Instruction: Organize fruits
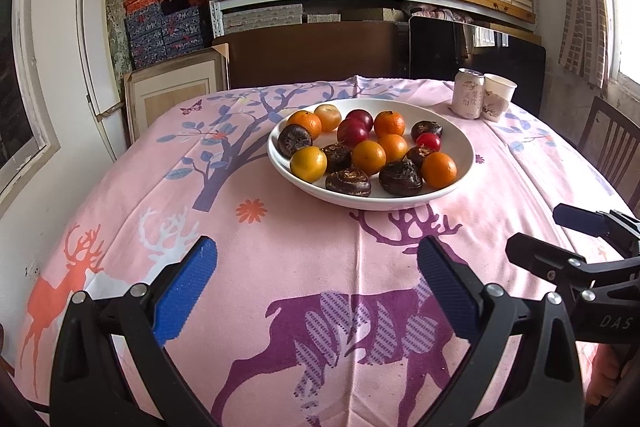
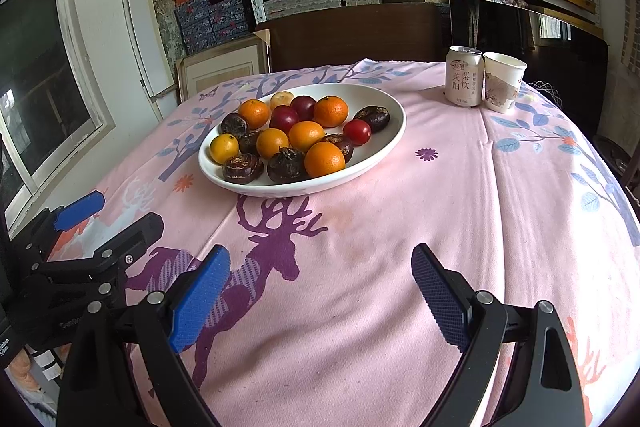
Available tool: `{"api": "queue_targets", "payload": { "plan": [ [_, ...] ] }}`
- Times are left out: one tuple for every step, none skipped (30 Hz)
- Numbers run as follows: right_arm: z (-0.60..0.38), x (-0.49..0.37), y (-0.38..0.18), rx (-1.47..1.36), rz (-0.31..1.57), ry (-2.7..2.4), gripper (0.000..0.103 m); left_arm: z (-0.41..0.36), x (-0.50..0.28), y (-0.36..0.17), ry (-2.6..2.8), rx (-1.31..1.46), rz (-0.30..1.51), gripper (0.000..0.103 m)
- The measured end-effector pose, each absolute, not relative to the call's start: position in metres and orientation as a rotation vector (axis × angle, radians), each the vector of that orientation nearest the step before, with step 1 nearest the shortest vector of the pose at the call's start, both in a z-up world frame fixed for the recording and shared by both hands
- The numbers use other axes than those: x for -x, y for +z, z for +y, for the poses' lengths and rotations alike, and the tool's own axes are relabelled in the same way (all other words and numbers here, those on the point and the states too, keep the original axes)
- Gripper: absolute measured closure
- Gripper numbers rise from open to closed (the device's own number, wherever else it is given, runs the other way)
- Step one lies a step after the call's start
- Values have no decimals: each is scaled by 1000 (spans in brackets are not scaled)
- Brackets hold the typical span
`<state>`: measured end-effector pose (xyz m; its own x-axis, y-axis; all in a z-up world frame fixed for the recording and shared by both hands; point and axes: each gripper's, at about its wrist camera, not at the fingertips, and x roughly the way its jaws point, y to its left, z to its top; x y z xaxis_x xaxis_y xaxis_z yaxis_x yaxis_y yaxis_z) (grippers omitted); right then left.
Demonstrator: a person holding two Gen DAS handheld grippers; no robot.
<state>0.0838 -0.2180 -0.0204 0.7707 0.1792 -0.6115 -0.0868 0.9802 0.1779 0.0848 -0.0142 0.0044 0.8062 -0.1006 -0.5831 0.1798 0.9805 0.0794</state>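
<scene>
We record both tongs released and holding nothing: our left gripper point(image 1: 316, 267) and right gripper point(image 2: 320, 275) have their blue pads spread wide above the pink deer-print tablecloth point(image 2: 400, 227). The white bowl point(image 1: 460, 143) stands well ahead of both, slightly right of the left tongs and left of the right tongs. It holds oranges point(image 1: 369, 157), red plums point(image 1: 352, 131) and dark water chestnuts point(image 1: 347, 182). A can point(image 2: 463, 75) touching a paper cup point(image 2: 503, 81) stands beyond, to the right.

Both wrist views — same bowl point(image 1: 460, 163) ahead
</scene>
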Motion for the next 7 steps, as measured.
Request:
{"api": "queue_targets", "payload": {
  "plan": [
    [-218, -84, -20, -143, 676, 144, 10, -13, -86, 4, -147, -128, 622, 5],
    [-218, -84, -20, -142, 677, 144, 10, -12, -87, 4, -144, -121, 629, 5],
    [-218, -84, -20, -143, 676, 144, 10, -11, -88, 3, -144, -117, 635, 5],
    [-218, -84, -20, -143, 676, 144, 10, -9, -89, 3, -143, -113, 638, 5],
    [-218, -84, -20, -142, 675, 144, 10, -8, -90, 3, -141, -111, 640, 5],
    [-218, -84, -20, -143, 676, 144, 10, -8, -90, 3, -140, -111, 640, 5],
    [-218, -84, -20, -142, 676, 144, 10, -8, -90, 3, -139, -113, 639, 5]
  ]
}}
